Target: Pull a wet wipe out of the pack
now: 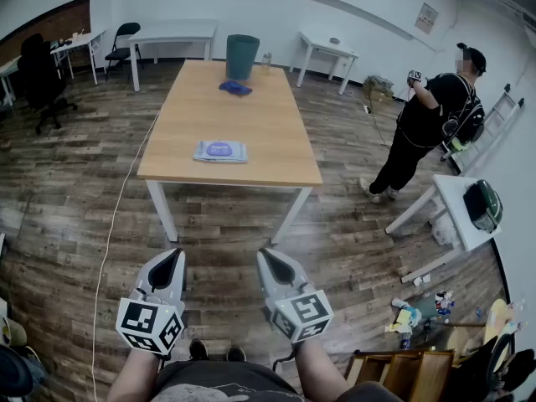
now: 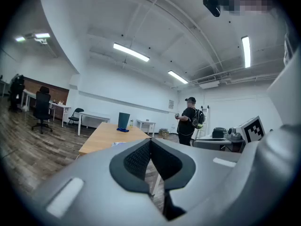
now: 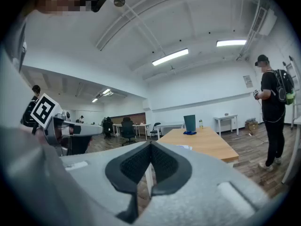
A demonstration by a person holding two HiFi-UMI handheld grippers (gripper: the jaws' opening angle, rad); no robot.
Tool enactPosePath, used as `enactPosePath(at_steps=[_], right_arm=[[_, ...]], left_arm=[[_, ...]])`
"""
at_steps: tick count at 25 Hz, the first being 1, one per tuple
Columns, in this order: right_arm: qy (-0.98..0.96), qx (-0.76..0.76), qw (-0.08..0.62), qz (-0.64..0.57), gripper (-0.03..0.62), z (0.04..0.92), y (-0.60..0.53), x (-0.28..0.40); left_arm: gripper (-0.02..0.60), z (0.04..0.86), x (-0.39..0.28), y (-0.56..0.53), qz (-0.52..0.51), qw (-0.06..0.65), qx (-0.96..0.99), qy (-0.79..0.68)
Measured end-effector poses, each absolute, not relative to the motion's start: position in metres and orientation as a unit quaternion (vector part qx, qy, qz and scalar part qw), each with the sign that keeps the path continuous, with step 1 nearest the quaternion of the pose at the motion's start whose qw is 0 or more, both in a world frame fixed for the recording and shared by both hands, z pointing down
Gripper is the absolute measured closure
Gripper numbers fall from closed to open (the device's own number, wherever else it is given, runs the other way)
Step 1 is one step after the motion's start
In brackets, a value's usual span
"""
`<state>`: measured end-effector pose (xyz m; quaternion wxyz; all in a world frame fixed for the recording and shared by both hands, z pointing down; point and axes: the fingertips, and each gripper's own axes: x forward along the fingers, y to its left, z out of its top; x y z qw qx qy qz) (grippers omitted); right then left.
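Head view, from the left: a white cable (image 1: 111, 224) trails over the floor beside the tabletop (image 1: 260, 124). The left tongs (image 1: 172, 260) hang over the floor well short of the near edge, clenched on nothing. The left gripper view shows the pads pressed together with no gap.

The pack of wet wipes (image 1: 221, 151) lies far ahead, just inside that near edge, with its long axis running left to right along it. It sits about midway between the two tongs, so neither hand looks nearer. Bare wood surrounds it; a teal bin (image 1: 242, 55) and a blue object (image 1: 235, 88) stand at the far end, well apart.

The right tongs (image 1: 270, 258) are likewise clamped empty. A person (image 1: 427, 124) stands off to the right — clear of the straight path.
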<state>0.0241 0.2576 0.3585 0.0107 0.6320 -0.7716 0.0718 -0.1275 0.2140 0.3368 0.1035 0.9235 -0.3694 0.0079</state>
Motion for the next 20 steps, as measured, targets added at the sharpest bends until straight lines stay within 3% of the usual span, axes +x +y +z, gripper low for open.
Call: enactPosePath(at_steps=[20], right_arm=[[-0.742,0.665,0.014,0.085,0.605,0.365,0.27,0.02]], left_arm=[[0.563,0.344,-0.148,0.212,0.001,0.109,0.924,-0.368]])
